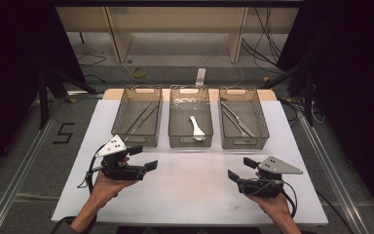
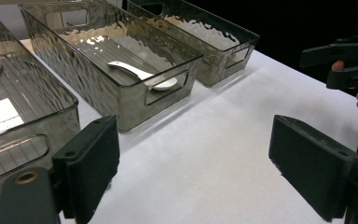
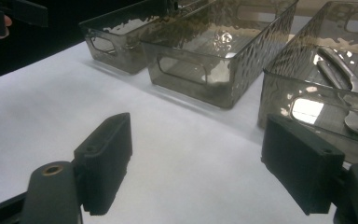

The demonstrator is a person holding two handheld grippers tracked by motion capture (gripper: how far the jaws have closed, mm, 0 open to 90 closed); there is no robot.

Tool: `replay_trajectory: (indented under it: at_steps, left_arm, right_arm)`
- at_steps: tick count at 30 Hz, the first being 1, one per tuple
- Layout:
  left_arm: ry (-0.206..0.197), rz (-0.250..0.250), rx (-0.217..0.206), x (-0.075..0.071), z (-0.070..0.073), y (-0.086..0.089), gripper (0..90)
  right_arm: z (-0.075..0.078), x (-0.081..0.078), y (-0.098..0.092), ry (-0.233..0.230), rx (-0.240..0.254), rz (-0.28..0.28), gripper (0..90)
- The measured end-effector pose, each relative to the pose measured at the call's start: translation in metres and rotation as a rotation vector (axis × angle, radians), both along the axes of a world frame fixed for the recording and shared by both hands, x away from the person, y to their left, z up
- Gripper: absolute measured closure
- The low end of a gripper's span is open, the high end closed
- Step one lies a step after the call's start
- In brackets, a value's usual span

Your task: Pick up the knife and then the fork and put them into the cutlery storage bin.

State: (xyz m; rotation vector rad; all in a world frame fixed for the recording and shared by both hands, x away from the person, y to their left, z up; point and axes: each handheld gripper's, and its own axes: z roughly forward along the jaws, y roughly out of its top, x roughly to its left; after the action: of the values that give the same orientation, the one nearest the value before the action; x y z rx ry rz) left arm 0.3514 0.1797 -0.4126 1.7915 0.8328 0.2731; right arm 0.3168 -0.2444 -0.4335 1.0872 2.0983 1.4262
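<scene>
Three smoked clear bins stand in a row at the back of the white table [image 1: 190, 187]. The left bin [image 1: 135, 139] holds thin metal sticks [image 1: 143, 117]. A white spoon [image 1: 196, 127] lies in the middle bin [image 1: 190, 141], and it shows again as the spoon [image 2: 142, 74] in the left gripper view. Metal utensils [image 1: 237, 119] lie in the right bin [image 1: 246, 143], seen close as utensils [image 3: 340, 72]. My left gripper [image 1: 143, 157] [image 2: 205, 163] is open over bare table in front of the left bin. My right gripper [image 1: 242, 169] [image 3: 203, 163] is open in front of the right bin. Both hold nothing.
Bare white tabletop stretches between the two grippers and the bins. Metal rails run along both sides of the table. Beyond the bins are cables on the floor and a wooden frame. A "5" mark [image 1: 64, 132] lies on the floor at left.
</scene>
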Motion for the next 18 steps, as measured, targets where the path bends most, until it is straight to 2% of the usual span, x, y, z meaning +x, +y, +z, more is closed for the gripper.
replay_trajectory:
  at_steps: [18]
  left_arm:
    - [-0.001,0.006,-0.002,0.0002,-0.0005,0.0014,15.7]
  right_arm:
    - [0.0003,-0.0027,-0.0001,0.002,-0.015,-0.003,23.8]
